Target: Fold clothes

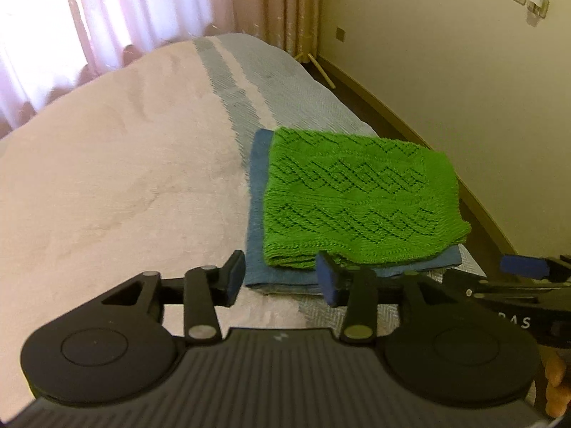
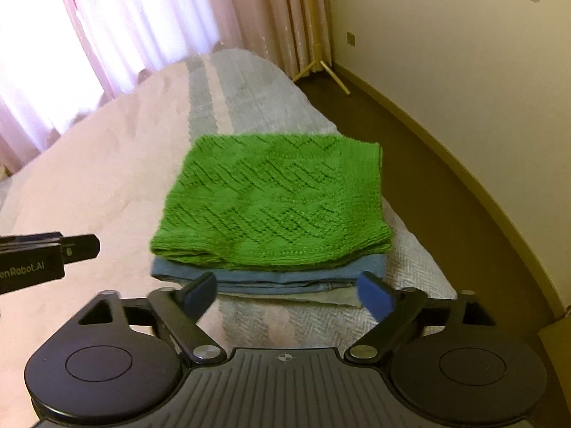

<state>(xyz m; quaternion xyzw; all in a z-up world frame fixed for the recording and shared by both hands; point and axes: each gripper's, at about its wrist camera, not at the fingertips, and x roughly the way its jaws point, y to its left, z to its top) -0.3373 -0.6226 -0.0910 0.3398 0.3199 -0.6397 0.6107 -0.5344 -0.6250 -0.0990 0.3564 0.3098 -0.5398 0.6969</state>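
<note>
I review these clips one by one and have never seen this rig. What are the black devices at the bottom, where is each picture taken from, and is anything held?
Each black device is a hand-held two-finger gripper with a camera on it looking forward along its fingers. One picture comes from the left gripper, the other from the right gripper. Both stand open and hold nothing. On the bed a folded green knit lies on top of a folded blue garment. Each gripper shows at the edge of the other's view.
</note>
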